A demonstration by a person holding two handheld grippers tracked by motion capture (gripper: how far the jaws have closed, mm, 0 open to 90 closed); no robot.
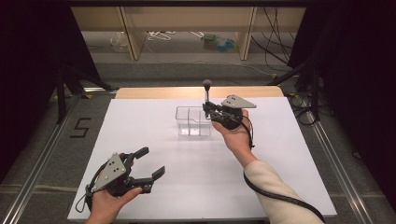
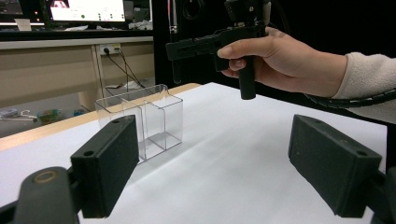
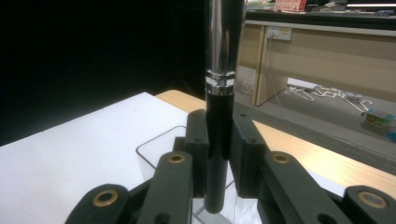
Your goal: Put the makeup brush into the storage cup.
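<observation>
Between the two black pads of the right gripper (image 3: 217, 154) stands a slim upright makeup brush (image 3: 220, 88), clamped at its black lower handle. Above the pads the handle carries a silver band, then a polished chrome section; in the high view the top ends in a dark rounded brush head. The brush hangs directly over a clear plastic organizer box (image 1: 194, 121) on the white table (image 1: 140, 121), its lower tip level with the box rim. The box is divided into compartments, all empty. The left gripper (image 1: 150, 163) rests near the front table edge, well apart from the box, its jaws spread wide with nothing between them.
</observation>
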